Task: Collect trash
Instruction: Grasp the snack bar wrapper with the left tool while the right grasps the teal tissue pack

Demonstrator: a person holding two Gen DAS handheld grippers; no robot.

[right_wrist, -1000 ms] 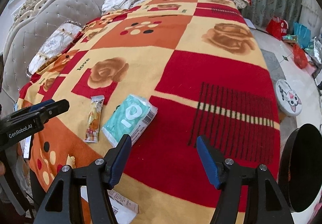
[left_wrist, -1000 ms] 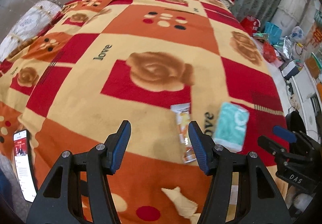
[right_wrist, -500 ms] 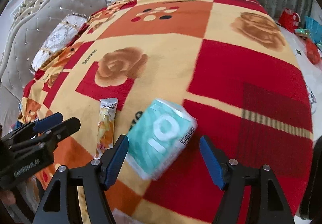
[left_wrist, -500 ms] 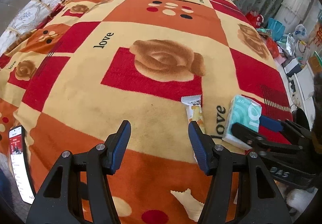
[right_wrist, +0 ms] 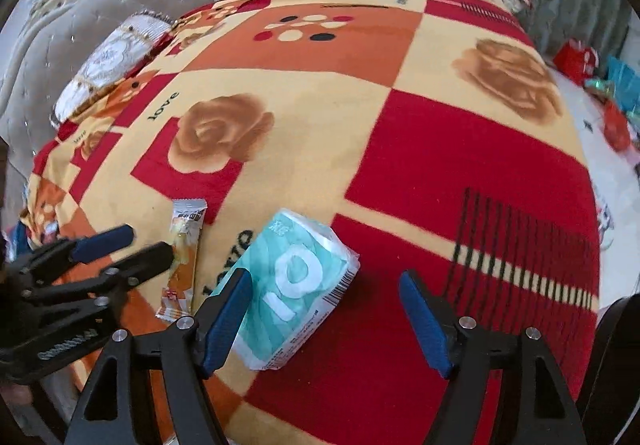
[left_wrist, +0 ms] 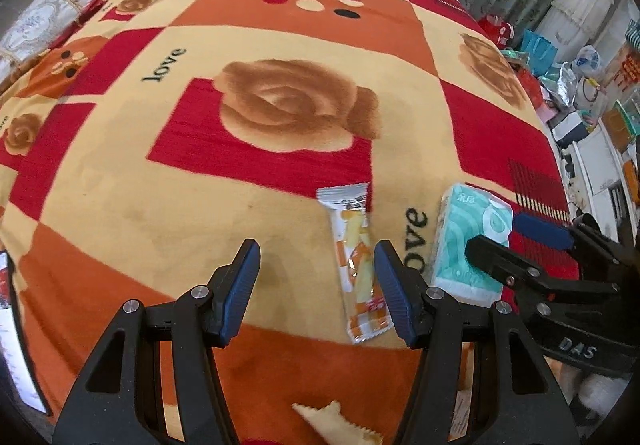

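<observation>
- Snack wrapper (left_wrist: 360, 265) and teal tissue pack (right_wrist: 296, 285): both flat on the bed's blanket (left_wrist: 280, 45), side by side, apart from each other, near the blanket's front edge.
- Versus a second ago: both larger in both views, cameras lower and nearer the blanket; tissue pack formerly ahead of the right tool's left finger, now reaching in between the two fingers.
- Right tool (right_wrist: 326, 319): jaws opening, wider than a second ago; tissue pack between them, left pad just at the pack's near-left corner, right pad well clear, no squeeze visible.
- Left tool (left_wrist: 316, 293): jaws parted, same gap as before, nothing gripped; wrapper now just beside the inner face of its right finger (left_wrist: 394, 299), lower end of the wrapper partly behind that finger; contact not clear.
- Cream paper scrap (left_wrist: 336, 421) between the left tool's arms at the bottom edge, cut off by the frame.
- Phone (left_wrist: 18, 337) at the far left, mostly cut off, formerly more in view.
- Near end of the tissue pack covered by the right tool in the left view; print on wrapper and pack too small to read.
- Floor clutter at right blurred, items not identifiable.
</observation>
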